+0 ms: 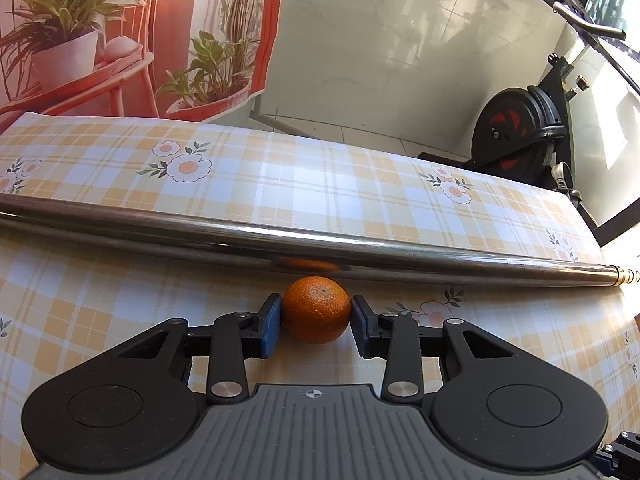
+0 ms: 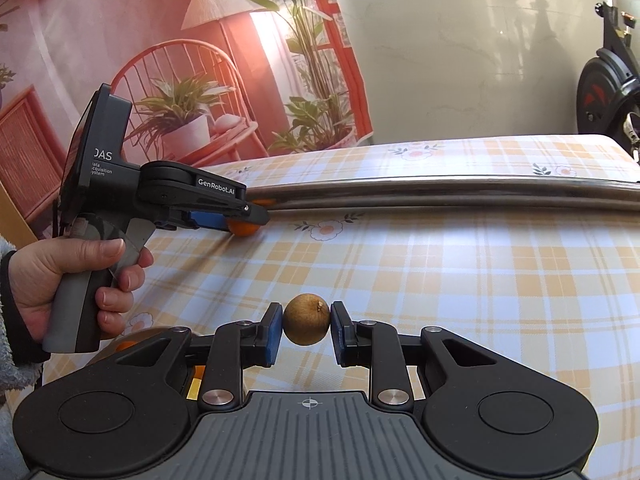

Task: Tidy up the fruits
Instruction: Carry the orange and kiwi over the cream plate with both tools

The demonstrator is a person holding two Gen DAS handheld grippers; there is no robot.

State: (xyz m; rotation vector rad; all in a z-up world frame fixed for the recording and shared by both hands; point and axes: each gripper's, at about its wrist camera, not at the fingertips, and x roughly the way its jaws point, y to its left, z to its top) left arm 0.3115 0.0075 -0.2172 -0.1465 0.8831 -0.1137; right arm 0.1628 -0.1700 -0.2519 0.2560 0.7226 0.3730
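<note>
Left wrist view: my left gripper (image 1: 316,322) pinches an orange (image 1: 317,309) resting on the tablecloth (image 1: 120,280), just before a steel pipe (image 1: 360,252). I'd lift straight up to clear it.

Right wrist view: my right gripper (image 2: 306,326) clamps a brown fruit (image 2: 307,319); open cloth lies ahead.

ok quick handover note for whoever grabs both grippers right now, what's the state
Left gripper: fingers around the orange, which sits on the tablecloth right beside the metal pole. The pads look in contact with it; not lifted.
Right gripper: shut on a small brown fruit, held above the cloth.
Done: both fruits reached, the brown one picked up.
Left: lift the orange, then put both fruits where they belong. The destination is not clear in either view; something partly hidden sits at the lower left of the right wrist view, and I cannot tell what it is.
</note>
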